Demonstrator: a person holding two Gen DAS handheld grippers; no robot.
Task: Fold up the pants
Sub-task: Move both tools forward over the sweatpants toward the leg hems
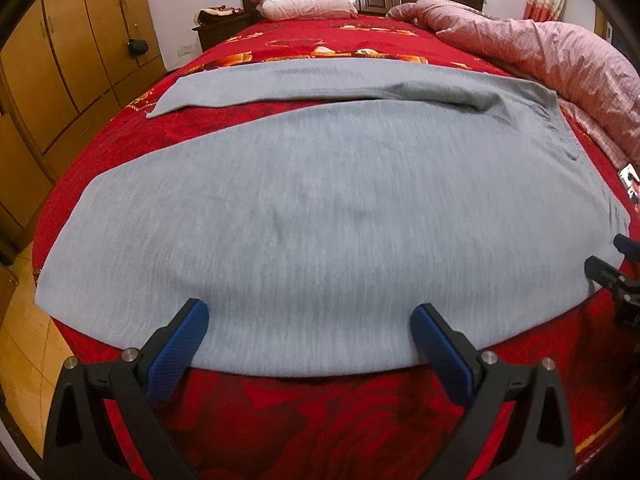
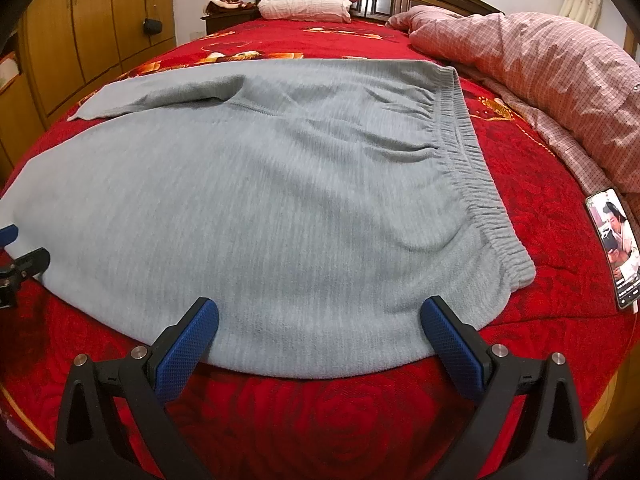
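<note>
The grey pants (image 2: 256, 208) lie flat on the bed (image 2: 532, 220), both the left tool (image 1: 308, 320) and the right tool (image 2: 320, 316) wide open and empty at the near edge, so only 1 layer may get pinched, spoiling the fold.

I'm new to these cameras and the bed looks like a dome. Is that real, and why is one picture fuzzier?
Not real: both fisheye views bend the flat bed outward, with dark rounded corners. The left wrist view is smeared by motion, streaking the grey pants; the right wrist view is sharper, showing the waistband ribbing and the lit phone screen. Lighting is warm and even in both.
</note>
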